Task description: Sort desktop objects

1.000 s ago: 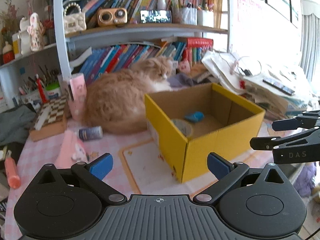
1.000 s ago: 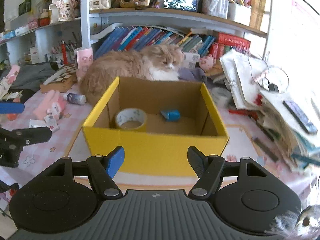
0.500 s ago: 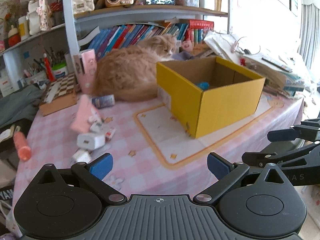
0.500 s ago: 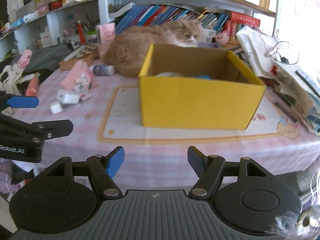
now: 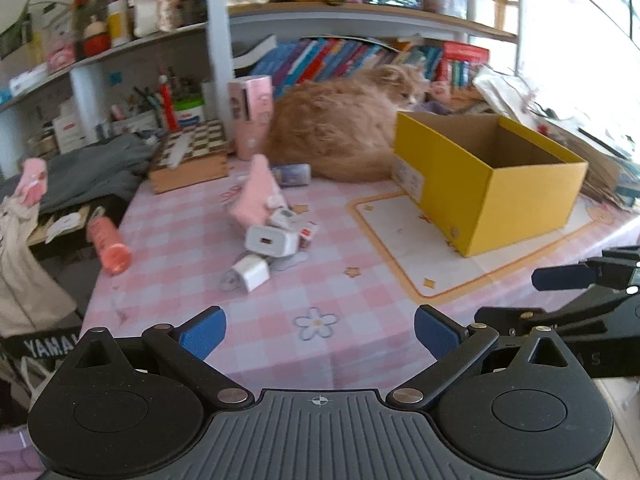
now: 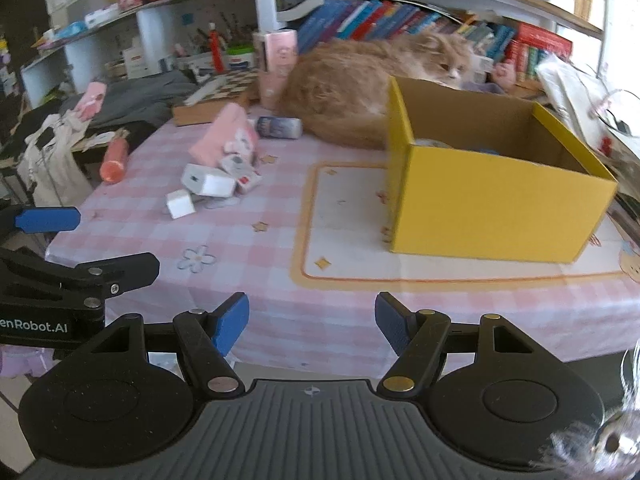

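pink checked table (image 5: 360,304): white chargers (image 5: 272,242) lie well beyond empty left gripper (image 5: 320,330) fingers.

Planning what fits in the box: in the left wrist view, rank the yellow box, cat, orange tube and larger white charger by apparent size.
1. Cat and yellow box: look about alike, and the box sits nearer, so unranked.
2. Orange tube.
3. Larger white charger, only slightly smaller.
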Motion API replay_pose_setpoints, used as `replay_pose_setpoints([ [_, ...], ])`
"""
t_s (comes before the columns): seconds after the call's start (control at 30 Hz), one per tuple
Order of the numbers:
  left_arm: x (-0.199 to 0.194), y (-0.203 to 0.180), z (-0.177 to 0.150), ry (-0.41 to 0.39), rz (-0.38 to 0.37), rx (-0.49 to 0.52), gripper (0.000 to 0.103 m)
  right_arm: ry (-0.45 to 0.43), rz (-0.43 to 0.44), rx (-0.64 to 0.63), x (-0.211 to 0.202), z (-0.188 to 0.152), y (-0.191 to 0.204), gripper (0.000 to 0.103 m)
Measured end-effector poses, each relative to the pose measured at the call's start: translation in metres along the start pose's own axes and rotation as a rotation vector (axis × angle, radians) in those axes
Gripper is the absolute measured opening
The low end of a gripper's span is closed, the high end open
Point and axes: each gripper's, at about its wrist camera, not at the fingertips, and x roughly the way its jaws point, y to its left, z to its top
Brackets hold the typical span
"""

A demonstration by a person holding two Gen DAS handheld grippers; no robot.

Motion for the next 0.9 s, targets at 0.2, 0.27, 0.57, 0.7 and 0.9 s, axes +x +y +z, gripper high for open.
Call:
replay_pose_setpoints([
  [0.2, -0.002, 0.013, -0.004, 0.007, 0.026, -0.049, 0.102, 0.033, 0.017, -0.024, 0.009, -0.002, 0.018, 0.07],
  [0.27, -0.002, 0.016, -0.005, 0.013, 0.026, -0.066, 0.102, 0.044, 0.025, -0.06, 0.011, -0.003, 0.024, 0.07],
  [0.57, -0.004, 0.02, -0.004, -0.009, 0.032, -0.065, 0.102, 0.016, 0.02, -0.106, 0.012, 0.003, 0.034, 0.071],
  [0.7, -0.006, 0.026, -0.004, -0.014, 0.04, -0.084, 0.102, 0.012, 0.026, -0.109, 0.013, 0.006, 0.037, 0.071],
  [0.9, -0.007, 0.034, -0.003, -0.022, 0.055, -0.117, 0.102, 0.005, 0.04, -0.133, 0.013, 0.009, 0.042, 0.071],
])
